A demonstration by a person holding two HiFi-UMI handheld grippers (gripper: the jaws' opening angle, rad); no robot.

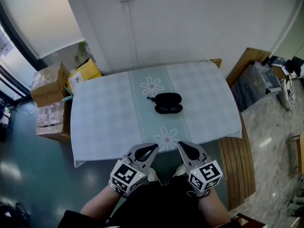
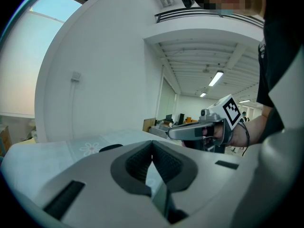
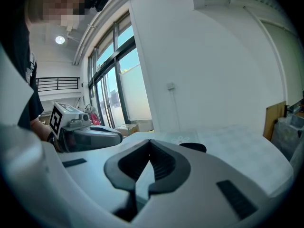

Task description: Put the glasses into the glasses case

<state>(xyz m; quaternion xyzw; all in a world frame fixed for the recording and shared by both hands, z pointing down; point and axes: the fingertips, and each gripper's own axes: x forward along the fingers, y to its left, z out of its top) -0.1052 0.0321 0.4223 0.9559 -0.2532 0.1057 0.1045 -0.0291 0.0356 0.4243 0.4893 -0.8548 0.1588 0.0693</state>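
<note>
A black glasses case (image 1: 168, 102) lies open near the middle of the table (image 1: 109, 118), which wears a pale checked cloth. Dark glasses (image 1: 168, 109) seem to lie in its nearer half, though they are too small to be sure. Both grippers hover at the table's near edge, well short of the case. My left gripper (image 1: 153, 148) is shut and empty, its pads meeting at the tip (image 2: 152, 144). The right gripper (image 1: 183, 146) is likewise shut on nothing (image 3: 150, 144). Each gripper view shows the case as a low dark shape (image 2: 110, 147) (image 3: 192, 147) beyond the jaws.
Cardboard boxes (image 1: 50, 84) and a yellow box (image 1: 84, 74) are stacked on the floor left of the table. A wooden bench (image 1: 237, 170) runs along the right side, with bags and clutter (image 1: 260, 82) beyond it. A white wall stands behind the table.
</note>
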